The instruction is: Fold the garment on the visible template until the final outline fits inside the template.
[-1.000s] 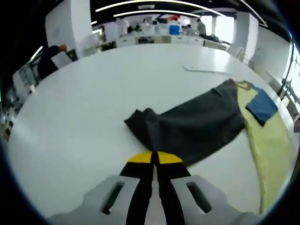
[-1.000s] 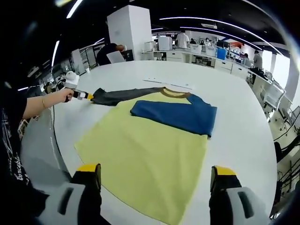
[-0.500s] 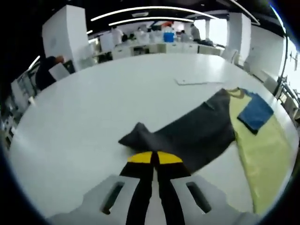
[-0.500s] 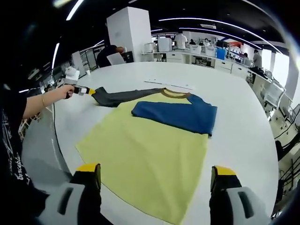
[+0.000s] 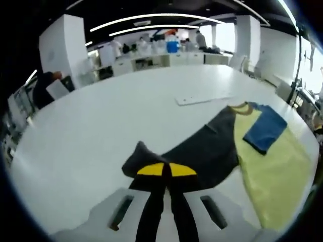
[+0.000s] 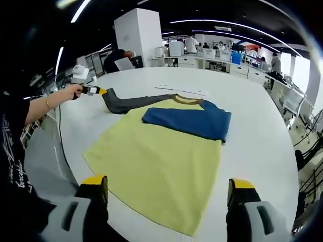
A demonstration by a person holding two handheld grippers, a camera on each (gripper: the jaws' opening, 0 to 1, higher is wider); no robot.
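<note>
- Open-plan lab or workshop hall, dark ceiling crossed by long strip lights (image 6: 212, 22).
- Big white worktable (image 5: 101, 126) in front, further white benches (image 6: 222, 63) behind with gear and people standing.
- White square pillar (image 6: 139, 33), bright windows (image 5: 222, 38).

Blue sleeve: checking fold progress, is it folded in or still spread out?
Folded in: the blue sleeve lies across the yellow body, near the collar.

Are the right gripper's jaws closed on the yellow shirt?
No, the right gripper stands wide open above the yellow shirt, holding nothing.
</note>
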